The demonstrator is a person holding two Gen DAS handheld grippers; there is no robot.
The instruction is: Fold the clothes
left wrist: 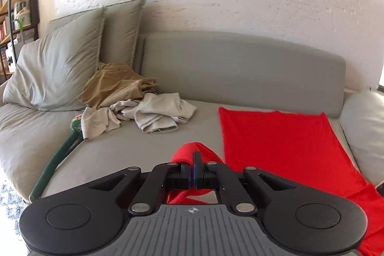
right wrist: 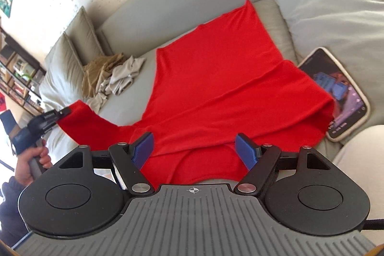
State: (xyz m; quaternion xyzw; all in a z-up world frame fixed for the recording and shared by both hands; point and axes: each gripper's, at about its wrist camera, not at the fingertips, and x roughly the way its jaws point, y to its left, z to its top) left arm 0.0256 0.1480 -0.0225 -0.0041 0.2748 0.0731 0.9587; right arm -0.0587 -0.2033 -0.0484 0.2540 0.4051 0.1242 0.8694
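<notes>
A red garment (right wrist: 211,88) lies spread on the grey sofa seat (left wrist: 148,143), also seen as the red garment (left wrist: 283,136) at the right in the left wrist view. My left gripper (left wrist: 195,160) is shut on the garment's left sleeve, whose red cloth bulges around the closed fingers. The right wrist view shows that left gripper (right wrist: 64,112) at the far left, holding the sleeve (right wrist: 86,121) stretched out and lifted off the seat. My right gripper (right wrist: 194,148) hovers open over the near edge of the garment, its blue pads (right wrist: 144,148) apart with nothing pinched.
A heap of beige and tan clothes (left wrist: 134,102) lies at the back left of the seat, by two grey pillows (left wrist: 55,73). A green strap (left wrist: 57,157) hangs over the seat edge. A lit phone (right wrist: 340,92) rests against a cushion (right wrist: 336,4). A person's hand (right wrist: 31,164) grips the left tool.
</notes>
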